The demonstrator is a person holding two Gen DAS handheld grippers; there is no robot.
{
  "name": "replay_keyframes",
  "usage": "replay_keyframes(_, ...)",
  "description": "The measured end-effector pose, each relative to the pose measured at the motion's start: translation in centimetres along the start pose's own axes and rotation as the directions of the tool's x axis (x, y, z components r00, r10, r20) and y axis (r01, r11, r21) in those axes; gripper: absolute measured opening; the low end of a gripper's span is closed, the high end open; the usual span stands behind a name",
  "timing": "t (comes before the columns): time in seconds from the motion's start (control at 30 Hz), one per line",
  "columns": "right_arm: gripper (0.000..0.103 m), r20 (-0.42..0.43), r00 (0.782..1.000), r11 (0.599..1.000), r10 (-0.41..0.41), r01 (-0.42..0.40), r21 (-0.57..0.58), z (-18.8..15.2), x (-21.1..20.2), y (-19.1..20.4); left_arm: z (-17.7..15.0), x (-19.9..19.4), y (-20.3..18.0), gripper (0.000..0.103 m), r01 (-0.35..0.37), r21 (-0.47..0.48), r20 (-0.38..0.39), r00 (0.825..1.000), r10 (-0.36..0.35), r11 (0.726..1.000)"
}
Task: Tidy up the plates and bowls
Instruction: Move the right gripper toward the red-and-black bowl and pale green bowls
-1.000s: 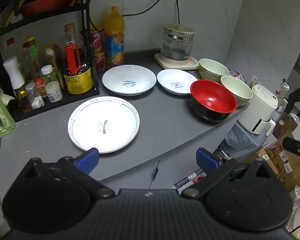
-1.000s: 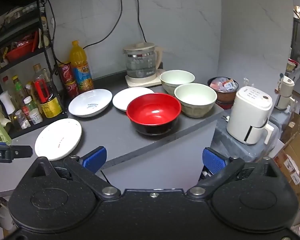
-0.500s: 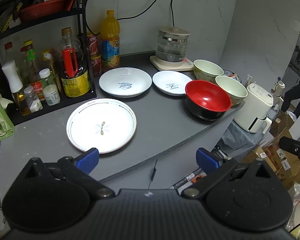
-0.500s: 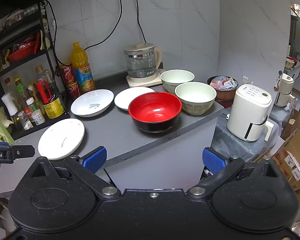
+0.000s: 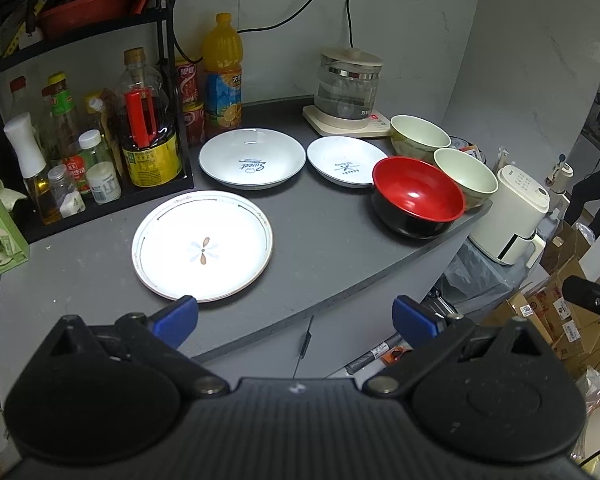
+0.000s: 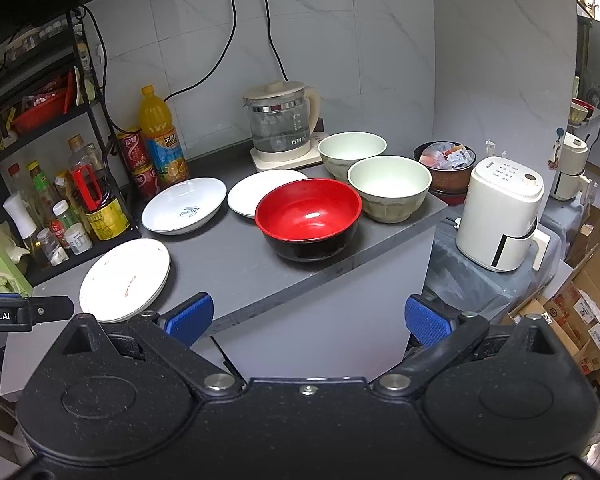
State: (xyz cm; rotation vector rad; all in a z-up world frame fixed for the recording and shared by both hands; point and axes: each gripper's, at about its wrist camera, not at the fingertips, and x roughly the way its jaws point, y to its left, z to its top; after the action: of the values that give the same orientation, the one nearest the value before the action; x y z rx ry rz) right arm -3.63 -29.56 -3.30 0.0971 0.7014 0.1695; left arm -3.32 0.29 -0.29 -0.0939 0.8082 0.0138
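On the grey counter (image 5: 324, 240) lie a flat white plate with a flower mark (image 5: 202, 246), a deep white plate with blue script (image 5: 252, 163) and a smaller white plate (image 5: 342, 166). A red-and-black bowl (image 5: 418, 196) and two pale green bowls (image 5: 466, 176) (image 5: 419, 132) stand at the right. The right wrist view shows the flat plate (image 6: 125, 279), the red bowl (image 6: 308, 216) and the green bowls (image 6: 389, 186). My left gripper (image 5: 296, 316) is open and empty, in front of the counter edge. My right gripper (image 6: 307, 318) is open and empty, below the counter front.
A glass kettle (image 5: 348, 88) on its base stands at the back. A black rack (image 5: 100, 128) with bottles and jars, an orange juice bottle (image 5: 222, 76) and red cans fill the left. A white appliance (image 6: 500, 220) and cardboard boxes (image 6: 592, 304) stand right of the counter.
Both grippers have drawn back and risen slightly from the counter; the dishes look a little smaller and farther. Nothing on the counter has moved.
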Motion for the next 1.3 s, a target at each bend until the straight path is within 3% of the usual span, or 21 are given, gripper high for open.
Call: replay_keyframes(1.3, 0.103, -0.006, 1.0, 1.0, 0.012, -0.012, -0.022, 1.1, 0.8, -0.3, 0.9, -0.8, -1.7, 0.102, -0.015, -0.015, 0.027, 1.0, 0.016, 1.0)
